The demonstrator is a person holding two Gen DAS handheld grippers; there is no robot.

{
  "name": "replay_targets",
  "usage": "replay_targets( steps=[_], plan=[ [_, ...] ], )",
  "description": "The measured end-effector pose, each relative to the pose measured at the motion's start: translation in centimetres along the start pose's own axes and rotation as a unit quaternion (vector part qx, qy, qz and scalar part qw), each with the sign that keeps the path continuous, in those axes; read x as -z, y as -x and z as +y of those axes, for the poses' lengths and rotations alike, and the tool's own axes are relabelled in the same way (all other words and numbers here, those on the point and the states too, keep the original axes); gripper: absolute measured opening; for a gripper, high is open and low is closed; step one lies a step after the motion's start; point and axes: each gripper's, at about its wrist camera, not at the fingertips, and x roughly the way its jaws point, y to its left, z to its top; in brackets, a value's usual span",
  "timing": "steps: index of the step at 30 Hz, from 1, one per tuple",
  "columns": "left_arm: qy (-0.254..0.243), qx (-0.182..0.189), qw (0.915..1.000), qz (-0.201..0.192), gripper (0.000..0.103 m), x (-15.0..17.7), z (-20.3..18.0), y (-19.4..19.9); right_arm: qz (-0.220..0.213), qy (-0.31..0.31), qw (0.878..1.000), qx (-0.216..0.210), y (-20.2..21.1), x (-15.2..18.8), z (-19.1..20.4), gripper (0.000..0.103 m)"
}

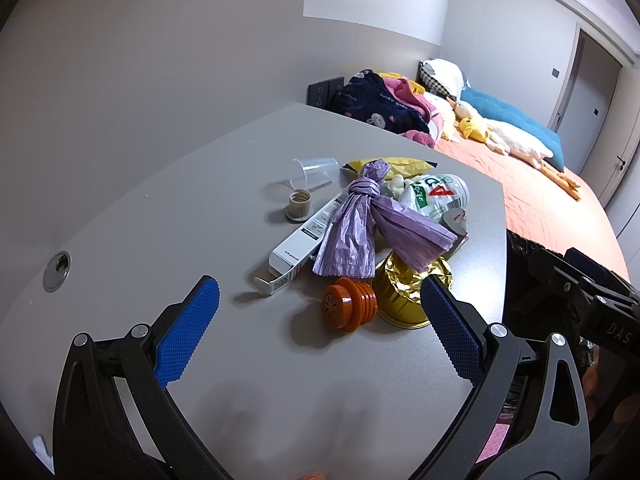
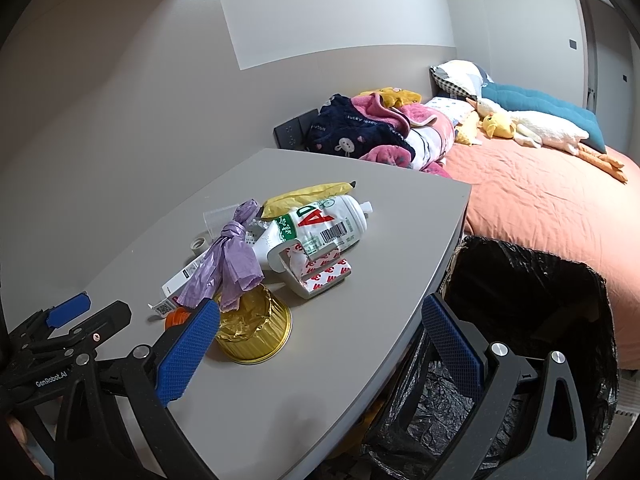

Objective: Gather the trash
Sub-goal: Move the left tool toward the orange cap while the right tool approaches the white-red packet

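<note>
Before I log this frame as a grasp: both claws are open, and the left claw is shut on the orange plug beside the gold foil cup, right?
Not quite. The left claw is open too, and the orange plug lies free on the table, touching the gold foil cup. The left wrist view shows this. The right claw is open, as you said.

Table (image 1: 160,216): smooth, matt grey laminate. Gold foil cup (image 2: 256,326): crinkled, glossy metal. Purple bag (image 1: 360,224): thin, creased plastic film with a soft sheen. Orange stopper (image 1: 350,306): ribbed matt plastic. Clear cup (image 1: 316,170): transparent plastic. White carton (image 1: 308,240): printed card. Bin liner (image 2: 532,304): wrinkled glossy black plastic. Left gripper pads (image 1: 188,332): textured blue rubber.
</note>
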Motion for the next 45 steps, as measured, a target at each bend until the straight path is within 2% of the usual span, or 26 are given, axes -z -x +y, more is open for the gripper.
replay_targets(
  steps=[19,24,33,35,37,39,41,45],
  plan=[
    [-0.001,0.0,1.0,0.0,0.097,0.0,-0.1,0.2,0.001,-0.003,1.0,0.0,0.1,0.0,-0.2,0.1],
    [0.006,0.024,0.9997,0.005,0.097,0.3,0.1,-0.1,0.008,0.003,1.0,-0.003,-0.1,0.1,-0.1,0.1],
    [0.012,0.039,0.9988,0.026,0.096,0.8,0.2,-1.5,0.018,0.029,0.999,0.001,-1.6,0.4,0.1,0.1],
    [0.017,0.039,0.9985,0.036,0.089,1.0,0.4,-2.2,0.02,0.031,0.999,0.004,-2.1,0.3,0.0,0.095],
    [0.02,0.046,0.9975,0.049,0.074,1.3,0.6,-2.9,0.027,0.033,0.999,0.002,-2.8,0.2,-0.2,0.091],
    [0.019,0.047,0.997,0.058,0.07,1.6,0.6,-3.5,0.034,0.038,0.999,0.0,-3.5,0.1,-0.3,0.086],
    [0.011,0.043,0.9972,0.06,0.068,1.8,0.4,-3.8,0.04,0.044,0.998,-0.002,-4.2,0.1,-0.3,0.076],
    [0.003,0.044,0.997,0.063,0.068,1.8,0.0,-4.5,0.059,0.047,0.997,-0.016,-5.9,0.0,-0.4,0.071]
  ],
)
